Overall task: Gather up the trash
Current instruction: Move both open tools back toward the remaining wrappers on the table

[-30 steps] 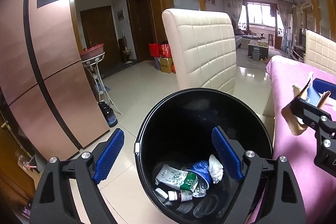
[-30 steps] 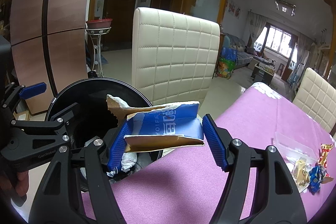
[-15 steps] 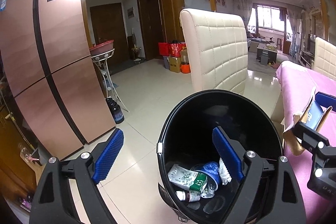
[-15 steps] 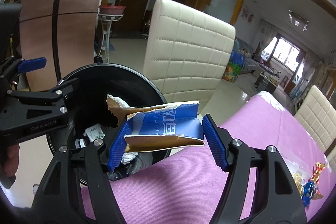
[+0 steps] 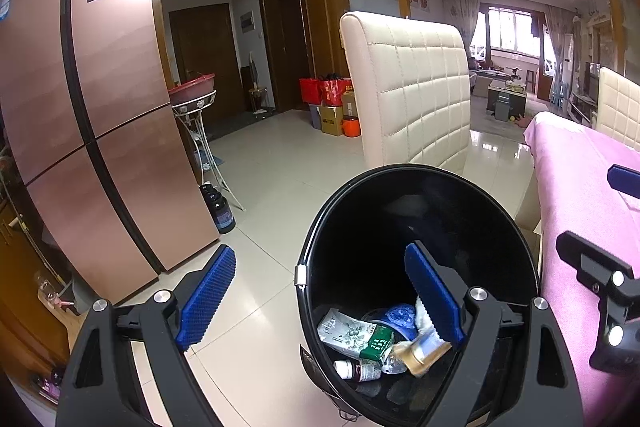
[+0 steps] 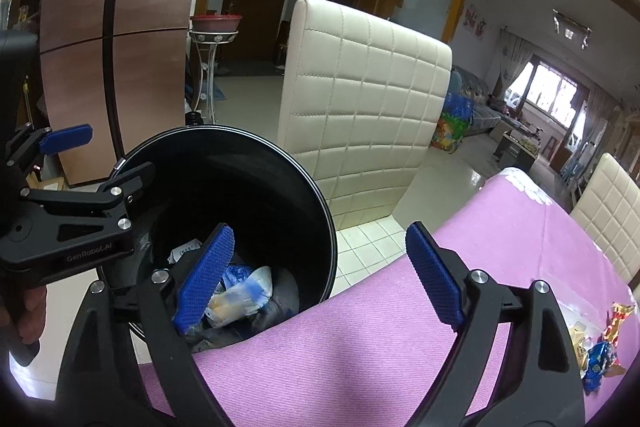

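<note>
One black trash bin point(image 5: 320, 227) stands on the floor, with several pieces of trash inside: one green-and-white carton point(image 5: 356, 335), one small bottle point(image 5: 356, 371), one blue lid point(image 5: 400, 313) and one torn cardboard box point(image 5: 424, 349). Two cream quilted chairs point(image 6: 360, 115) show. One pink-clothed table point(image 6: 480, 267) carries a few candy wrappers point(image 6: 600, 351), too bunched to count. Two red bags point(image 5: 324, 91) sit by one cardboard carton point(image 5: 332, 117).

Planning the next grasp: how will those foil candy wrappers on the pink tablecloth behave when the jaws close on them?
The candy wrappers look thin and crinkled, so they are probably very light and will crush rather than resist. Their glossy foil may slip on the pads. Lying loose on the pink tablecloth, they would likely slide or scatter if nudged.
</note>
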The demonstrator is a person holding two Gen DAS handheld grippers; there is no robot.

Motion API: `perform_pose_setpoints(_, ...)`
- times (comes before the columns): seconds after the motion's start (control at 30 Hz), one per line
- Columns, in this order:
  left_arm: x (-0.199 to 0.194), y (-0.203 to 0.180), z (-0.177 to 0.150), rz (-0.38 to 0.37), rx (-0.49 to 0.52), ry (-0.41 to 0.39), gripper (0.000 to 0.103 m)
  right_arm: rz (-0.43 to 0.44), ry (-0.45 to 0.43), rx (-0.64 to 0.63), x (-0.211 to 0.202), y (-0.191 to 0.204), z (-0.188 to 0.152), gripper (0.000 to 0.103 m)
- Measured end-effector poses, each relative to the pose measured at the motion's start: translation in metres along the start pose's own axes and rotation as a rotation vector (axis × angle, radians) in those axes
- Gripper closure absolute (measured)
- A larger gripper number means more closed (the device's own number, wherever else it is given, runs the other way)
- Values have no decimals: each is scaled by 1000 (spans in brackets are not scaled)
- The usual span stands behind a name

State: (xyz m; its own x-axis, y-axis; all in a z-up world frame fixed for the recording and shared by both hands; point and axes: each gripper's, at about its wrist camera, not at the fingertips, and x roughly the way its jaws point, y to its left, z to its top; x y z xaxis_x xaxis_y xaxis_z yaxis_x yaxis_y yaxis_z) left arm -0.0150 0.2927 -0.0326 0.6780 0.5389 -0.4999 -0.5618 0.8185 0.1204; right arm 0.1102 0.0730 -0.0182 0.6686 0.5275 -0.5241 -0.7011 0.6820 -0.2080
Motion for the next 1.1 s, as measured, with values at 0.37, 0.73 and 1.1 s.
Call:
perform_pose_setpoints(0.37,-12,-30,8,-79,35,-21,18,-96,62,113,5,-42,-10,17)
perform_pose_setpoints(0.73,-28,-113,22,-301,158,-3,18,-277,151,168,-21,-130,-51,43)
perform_pose_setpoints(1.1,-60,-259,23,-582,407,48,18,-512,218,415,-77,-267,-116,49)
